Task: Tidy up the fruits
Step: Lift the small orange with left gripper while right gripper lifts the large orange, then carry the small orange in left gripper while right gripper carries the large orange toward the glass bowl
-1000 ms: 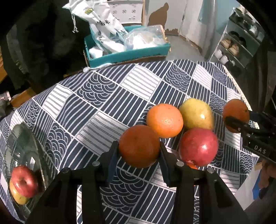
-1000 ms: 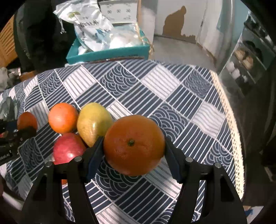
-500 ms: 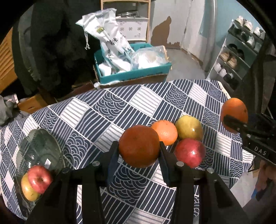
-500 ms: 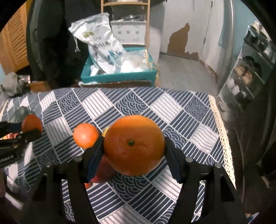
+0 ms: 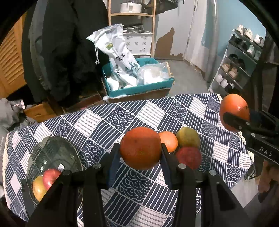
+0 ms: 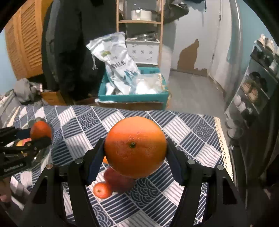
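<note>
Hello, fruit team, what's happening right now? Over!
Left hand-held gripper shut on an orange. Right hand-held gripper shut on a bigger orange. Glass bowl holds two fruits; nothing blocks it.

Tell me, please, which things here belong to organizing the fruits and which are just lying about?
Job:
- orange in left claw
- orange in right claw
- glass plate holding apples
- loose orange, pear, apple

Lying about:
- teal box of bags
- shoe rack
- wooden shelf

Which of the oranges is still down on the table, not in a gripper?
The small orange beside the pear and red apple. The other two are clamped in the left gripper and right gripper.
</note>
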The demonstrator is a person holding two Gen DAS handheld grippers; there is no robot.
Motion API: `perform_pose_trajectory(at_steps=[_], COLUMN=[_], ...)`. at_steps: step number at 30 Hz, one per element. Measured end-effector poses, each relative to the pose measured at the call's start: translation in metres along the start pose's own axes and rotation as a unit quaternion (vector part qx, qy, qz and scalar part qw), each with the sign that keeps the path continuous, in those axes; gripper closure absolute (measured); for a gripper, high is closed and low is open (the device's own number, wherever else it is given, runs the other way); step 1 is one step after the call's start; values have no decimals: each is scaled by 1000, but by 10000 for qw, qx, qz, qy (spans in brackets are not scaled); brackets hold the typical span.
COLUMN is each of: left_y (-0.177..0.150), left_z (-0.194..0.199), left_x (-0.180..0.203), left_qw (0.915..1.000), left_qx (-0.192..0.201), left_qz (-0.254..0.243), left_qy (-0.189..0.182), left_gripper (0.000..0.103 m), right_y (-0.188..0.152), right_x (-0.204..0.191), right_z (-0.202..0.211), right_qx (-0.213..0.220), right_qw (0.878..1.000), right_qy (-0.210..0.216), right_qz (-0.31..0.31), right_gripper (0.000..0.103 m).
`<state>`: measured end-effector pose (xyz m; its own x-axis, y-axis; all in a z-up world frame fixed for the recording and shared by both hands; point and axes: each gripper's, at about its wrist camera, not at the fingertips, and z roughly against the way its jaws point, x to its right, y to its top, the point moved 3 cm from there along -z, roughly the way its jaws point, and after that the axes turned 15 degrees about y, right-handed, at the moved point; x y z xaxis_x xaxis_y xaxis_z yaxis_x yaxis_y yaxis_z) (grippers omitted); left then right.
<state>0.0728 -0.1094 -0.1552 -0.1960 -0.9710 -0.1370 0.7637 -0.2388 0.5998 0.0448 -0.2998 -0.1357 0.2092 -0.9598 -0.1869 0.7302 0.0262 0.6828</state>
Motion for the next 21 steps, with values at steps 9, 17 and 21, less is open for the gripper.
perform_pose_trajectory(at_steps=[9, 17, 21], left_y=[3, 6, 6], left_z=[22, 36, 41], left_x=[-14, -31, -40], left_qw=[9998, 9991, 9987], left_qx=[186, 352, 382], left_qz=[120, 211, 297], left_qy=[17, 123, 140], left_gripper=[58, 58, 58], right_y=[13, 22, 28], right_x=[-25, -45, -57], right_z=[10, 15, 16], right_qx=[186, 305, 348], right_qw=[9995, 9985, 9979], right_qy=[191, 301, 347], right_qz=[188, 342, 419], right_gripper=[35, 35, 35])
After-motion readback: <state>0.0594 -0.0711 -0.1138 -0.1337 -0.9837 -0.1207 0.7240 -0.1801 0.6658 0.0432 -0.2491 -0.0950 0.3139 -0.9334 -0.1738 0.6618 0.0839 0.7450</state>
